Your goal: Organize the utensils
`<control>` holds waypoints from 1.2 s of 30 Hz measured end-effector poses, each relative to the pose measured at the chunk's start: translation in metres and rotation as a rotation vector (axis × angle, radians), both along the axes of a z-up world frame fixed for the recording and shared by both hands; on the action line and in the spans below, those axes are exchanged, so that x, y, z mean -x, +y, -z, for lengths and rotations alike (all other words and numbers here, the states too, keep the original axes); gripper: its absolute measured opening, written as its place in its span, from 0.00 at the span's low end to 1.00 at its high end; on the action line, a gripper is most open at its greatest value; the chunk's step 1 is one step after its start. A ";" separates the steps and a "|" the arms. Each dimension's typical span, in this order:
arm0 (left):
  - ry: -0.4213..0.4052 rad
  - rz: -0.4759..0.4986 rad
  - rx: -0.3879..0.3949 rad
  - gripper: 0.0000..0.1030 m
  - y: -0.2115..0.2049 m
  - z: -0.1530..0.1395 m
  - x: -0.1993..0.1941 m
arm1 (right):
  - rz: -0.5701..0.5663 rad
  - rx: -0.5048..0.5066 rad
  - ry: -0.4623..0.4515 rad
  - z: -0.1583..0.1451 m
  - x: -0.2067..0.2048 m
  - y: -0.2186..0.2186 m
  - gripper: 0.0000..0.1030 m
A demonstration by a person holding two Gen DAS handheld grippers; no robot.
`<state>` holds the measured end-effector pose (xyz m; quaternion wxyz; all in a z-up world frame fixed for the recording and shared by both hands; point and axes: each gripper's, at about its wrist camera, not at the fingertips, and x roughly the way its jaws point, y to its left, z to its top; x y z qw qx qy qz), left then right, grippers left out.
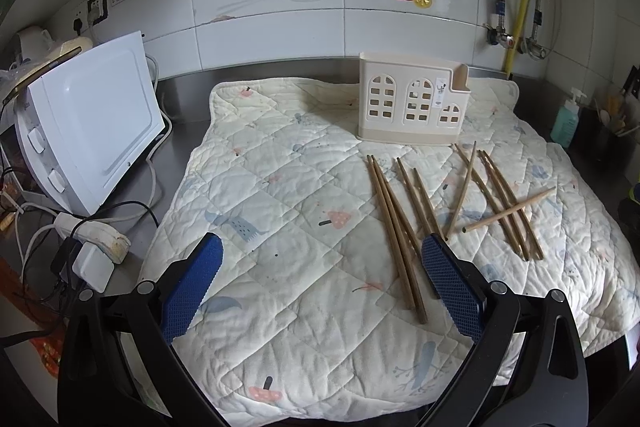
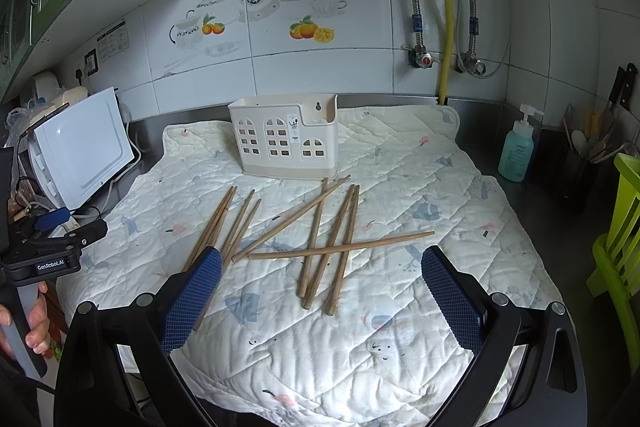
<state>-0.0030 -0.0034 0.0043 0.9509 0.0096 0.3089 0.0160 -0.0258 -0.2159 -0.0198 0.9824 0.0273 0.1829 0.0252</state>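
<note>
**newbie_kit:** Chopsticks [image 2: 316,239] everywhere on that quilted mat [image 2: 460,187], nothing in the holder yet? Why so spread out?

**umi_dan:** Looks like a fresh start, my guess. From the right gripper [image 2: 321,259] they lie just ahead of the fingertips in two loose bunches: a near-parallel group off toward its left finger, and a crossed pile straight ahead with one stick lying sideways on top of the others. The cream chopstick holder [image 2: 286,143] stands upright beyond them, near the tiled wall, open top facing up, so sticks would drop in from above.

**newbie_kit:** Grippers doing anything?

**umi_dan:** Nope. Both are spread wide with nothing between the blue pads. The left gripper [image 1: 322,251] hovers over bare mat, and the parallel bunch runs right past its right finger [image 1: 448,279]. That bunch is probably the easier first grab, since nothing lies across it.

**newbie_kit:** Room to work?

**umi_dan:** Plenty ahead and between the piles. Off to the left gripper's left there's a white appliance [image 1: 92,131] and a tangle of cables [image 1: 80,235] at the mat's edge. Far right of the right gripper sit a soap bottle [image 2: 516,151] and a green rack [image 2: 620,227], well clear of the sticks. The sideways stick could roll or drag its neighbours if it's lifted carelessly.
</note>
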 end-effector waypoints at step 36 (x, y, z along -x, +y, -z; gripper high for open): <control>0.056 -0.005 -0.012 0.95 -0.007 0.017 -0.016 | -0.003 -0.020 0.004 0.006 -0.008 -0.003 0.94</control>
